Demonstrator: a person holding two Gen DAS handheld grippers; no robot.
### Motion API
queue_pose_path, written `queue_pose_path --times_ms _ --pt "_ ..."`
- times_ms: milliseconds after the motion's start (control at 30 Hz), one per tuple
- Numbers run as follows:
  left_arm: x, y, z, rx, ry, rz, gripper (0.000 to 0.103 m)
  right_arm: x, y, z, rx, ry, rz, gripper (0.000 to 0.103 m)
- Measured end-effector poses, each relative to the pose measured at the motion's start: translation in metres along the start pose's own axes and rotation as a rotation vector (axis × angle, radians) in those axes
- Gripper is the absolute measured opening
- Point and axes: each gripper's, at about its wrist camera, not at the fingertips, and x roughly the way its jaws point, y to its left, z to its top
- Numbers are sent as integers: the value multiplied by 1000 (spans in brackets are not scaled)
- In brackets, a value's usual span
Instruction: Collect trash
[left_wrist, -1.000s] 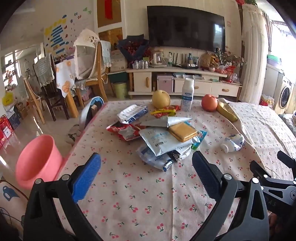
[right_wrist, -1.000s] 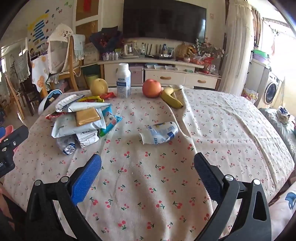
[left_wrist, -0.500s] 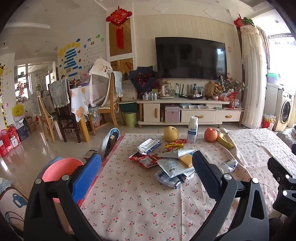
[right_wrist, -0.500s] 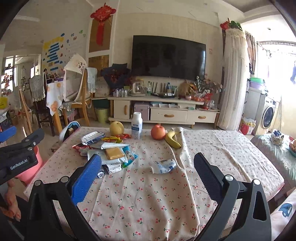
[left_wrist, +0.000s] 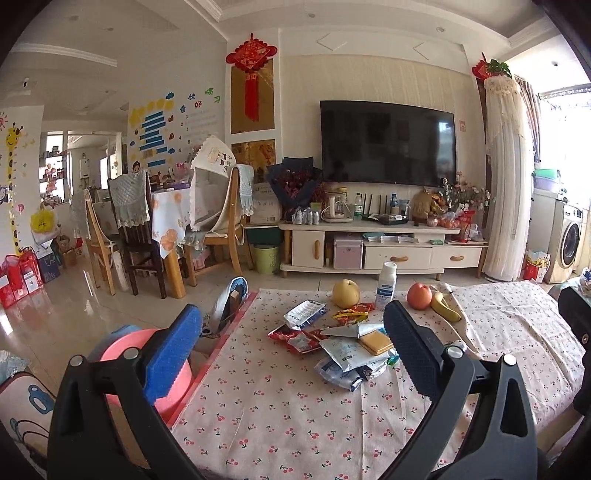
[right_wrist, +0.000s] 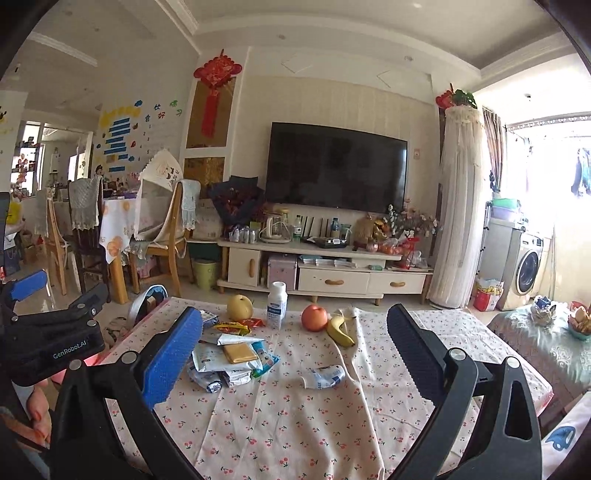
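A pile of wrappers and empty packets (left_wrist: 351, 350) lies on the cherry-print tablecloth (left_wrist: 295, 413); it also shows in the right wrist view (right_wrist: 229, 358). A crumpled white and blue packet (right_wrist: 323, 376) lies apart, to the right of the pile. A pink bin (left_wrist: 122, 350) stands on the floor at the table's left edge. My left gripper (left_wrist: 291, 354) is open and empty, held back above the near table edge. My right gripper (right_wrist: 293, 354) is open and empty, also held back from the table.
A pear (left_wrist: 346, 293), a white bottle (left_wrist: 386, 286), an apple (left_wrist: 419, 296) and a banana (left_wrist: 445, 310) stand at the table's far side. Chairs (left_wrist: 218, 229) and a TV cabinet (left_wrist: 369, 251) are beyond. A small table (right_wrist: 543, 339) is at the right.
Both grippers have pulled back and risen away from the table, so the trash pile looks smaller and farther. Both stay open and empty.
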Motion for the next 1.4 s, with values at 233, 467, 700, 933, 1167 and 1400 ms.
queue_pose_path --times_ms 233,467,700,933,1167,1400 --pt "-8 -1 1 -2 -16 -3 99 -4 -3 -2 19 -14 -14 99" --pt "-10 -4 2 -2 -19 -3 99 -2 -4 -5 29 -14 -9 99" --pt "-9 -7 1 -3 -14 -3 99 3 -3 -10 33 0 5 99" --pt "-6 -10 3 -7 -5 -3 99 4 -3 -11 33 2 8 99" --pt "0 -11 1 0 6 -1 99 9 -3 -13 36 1 13 99" --pt "2 -10 -2 2 10 2 99 16 -2 -19 38 9 11 99"
